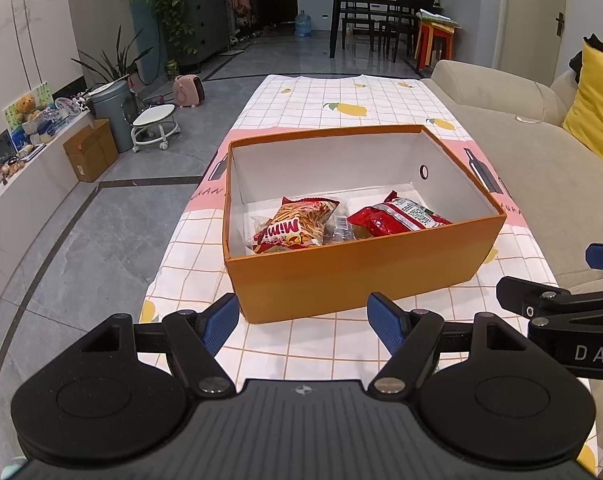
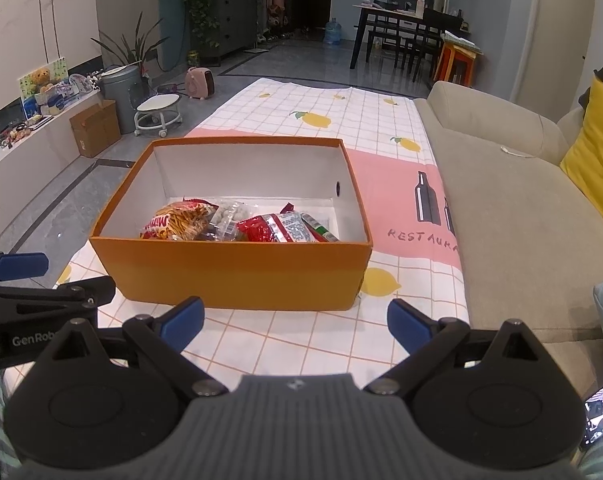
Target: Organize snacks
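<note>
Before box (image 1: 341, 276) near edge | both grippers' fingers (image 1: 221, 320) released | tablecloth (image 2: 301, 344) bare between

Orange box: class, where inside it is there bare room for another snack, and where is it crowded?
Inside the orange box, the white floor along the far wall is bare. The near half is crowded: the Mimi bag, a clear packet and the red packet.

Beige sofa (image 2: 521, 216), yellow cushion (image 2: 593, 152)
</note>
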Motion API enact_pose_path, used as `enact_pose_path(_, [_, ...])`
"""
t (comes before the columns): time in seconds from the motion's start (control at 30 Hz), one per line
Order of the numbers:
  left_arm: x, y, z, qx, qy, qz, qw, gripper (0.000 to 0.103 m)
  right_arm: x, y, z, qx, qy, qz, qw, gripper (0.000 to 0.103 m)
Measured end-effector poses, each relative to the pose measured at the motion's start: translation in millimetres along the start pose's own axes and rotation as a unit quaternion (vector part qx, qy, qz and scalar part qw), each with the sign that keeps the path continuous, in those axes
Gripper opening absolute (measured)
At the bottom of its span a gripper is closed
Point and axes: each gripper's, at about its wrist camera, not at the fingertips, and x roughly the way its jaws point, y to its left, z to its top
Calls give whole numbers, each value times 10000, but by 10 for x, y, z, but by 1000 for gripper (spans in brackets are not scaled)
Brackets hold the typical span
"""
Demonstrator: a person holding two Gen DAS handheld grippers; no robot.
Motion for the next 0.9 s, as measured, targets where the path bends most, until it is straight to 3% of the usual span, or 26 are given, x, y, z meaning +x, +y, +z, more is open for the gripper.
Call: enact_pose_path(0.9, [-45,-12,20,136,-104,80,9998,86,-19,-2,14,-7,-1,4,10000,95])
